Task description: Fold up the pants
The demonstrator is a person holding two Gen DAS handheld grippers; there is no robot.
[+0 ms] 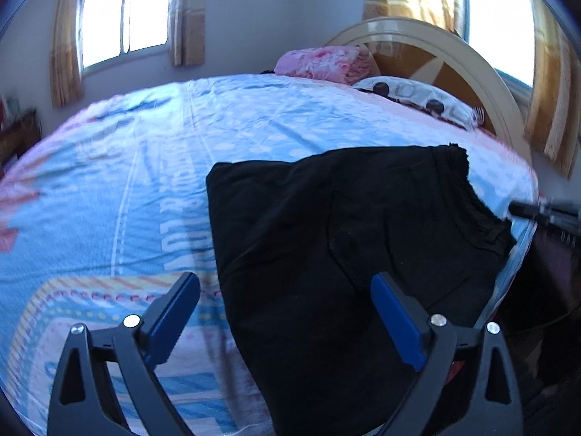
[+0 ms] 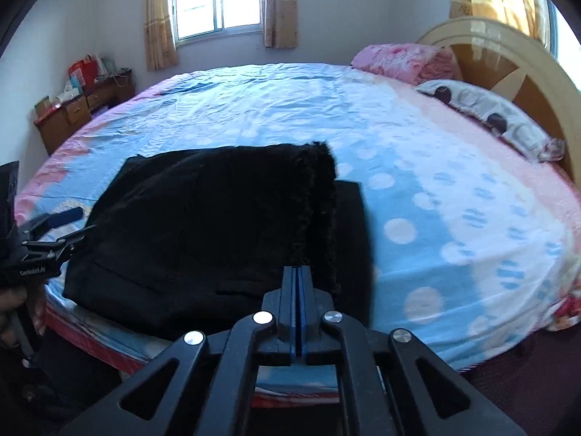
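Left gripper (image 1: pixel 285 290) tilted downward over the near edge of the bed (image 1: pixel 254 116), its two blue-padded fingers (image 1: pixel 174 312) spread wide. One pad stands over the bedsheet, the other over the black pants (image 1: pixel 345 225); neither pad is seen pressing on the cloth. In the right wrist view the same gripper (image 2: pixel 72 223) enters from the left edge, with a hand (image 2: pixel 21 312) partly visible below it, its tips at the left side of the pants.

Right gripper (image 2: pixel 298 272) likewise angled downward, its blue pads pressed flat together with no gap between them. The tips lie at the near right part of the pants (image 2: pixel 218 225), beside the bunched waistband (image 2: pixel 319 196); whether any cloth is caught between the pads cannot be told. In the left wrist view its black tip (image 1: pixel 523 210) shows at the right edge, just beside the waistband corner.

The pants lie folded into a compact, roughly rectangular stack on the blue-and-pink sheet, close to the bed's near edge. A pink quilt (image 2: pixel 403 58) and a spotted pillow (image 2: pixel 497 116) rest against the headboard (image 2: pixel 515 69), well apart from the pants. A wooden dresser (image 2: pixel 80 109) with clutter on top stands by the far wall.
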